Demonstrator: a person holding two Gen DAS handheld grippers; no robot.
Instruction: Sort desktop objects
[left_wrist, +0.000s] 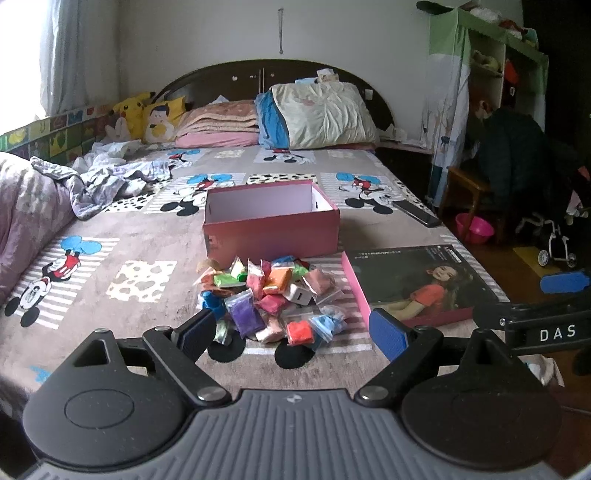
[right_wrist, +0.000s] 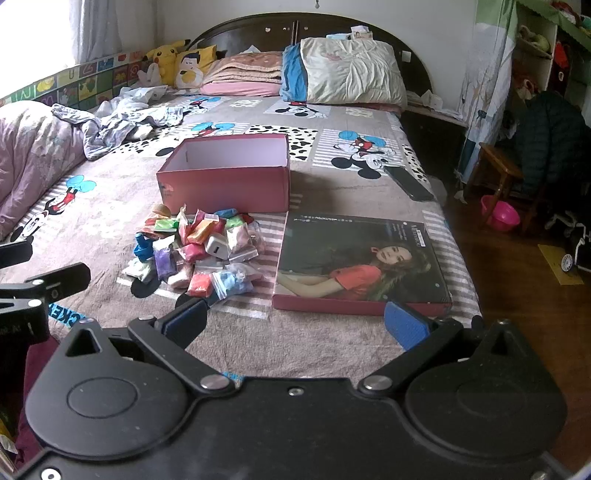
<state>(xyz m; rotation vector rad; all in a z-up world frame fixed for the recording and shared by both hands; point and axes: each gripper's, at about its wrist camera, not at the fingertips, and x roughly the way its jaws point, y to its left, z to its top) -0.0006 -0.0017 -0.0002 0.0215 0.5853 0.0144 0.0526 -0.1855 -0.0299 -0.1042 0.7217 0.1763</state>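
Jaws of both grippers gape wide, short of the bag pile (left_wrist: 273, 299).

A home bedroom, probably a child's: Mickey-print bed (left_wrist: 147, 229), pillows (left_wrist: 321, 114), Pikachu plush (left_wrist: 131, 110).

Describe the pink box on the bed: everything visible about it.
The pink box is an open, lidless rectangular carton, apparently cardboard, with pink outer walls and a pale, whitish interior. It looks empty as far as its inside shows. It sits upright on the Mickey-print blanket near the bed's middle. The pile of coloured bags lies just in front of its near wall, and its lid, printed with a woman's photo, lies flat by its front right corner. Neither gripper touches it.
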